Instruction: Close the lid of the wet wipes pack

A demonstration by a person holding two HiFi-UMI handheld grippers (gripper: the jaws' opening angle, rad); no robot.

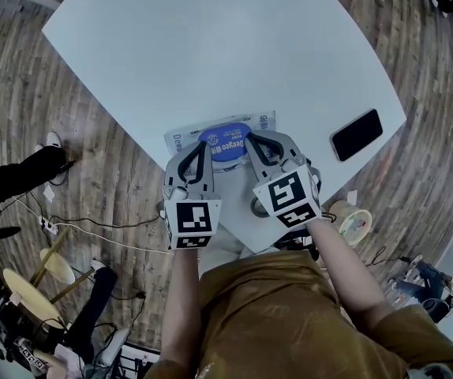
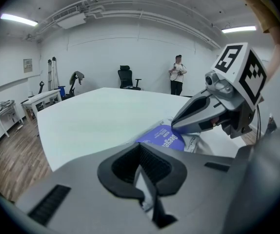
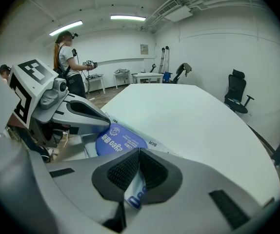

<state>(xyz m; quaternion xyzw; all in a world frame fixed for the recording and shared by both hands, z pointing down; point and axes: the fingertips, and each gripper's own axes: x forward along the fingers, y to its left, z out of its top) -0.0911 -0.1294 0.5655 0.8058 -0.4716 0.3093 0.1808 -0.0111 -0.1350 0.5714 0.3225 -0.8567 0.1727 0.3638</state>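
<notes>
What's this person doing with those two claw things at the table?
A person holds a gripper in each hand over a wet wipes pack near the edge of the white table. The left gripper and right gripper, jaws together, rest their tips at either side of the pack's blue lid, which looks flat, seemingly shut. A dark phone lies apart.
</notes>
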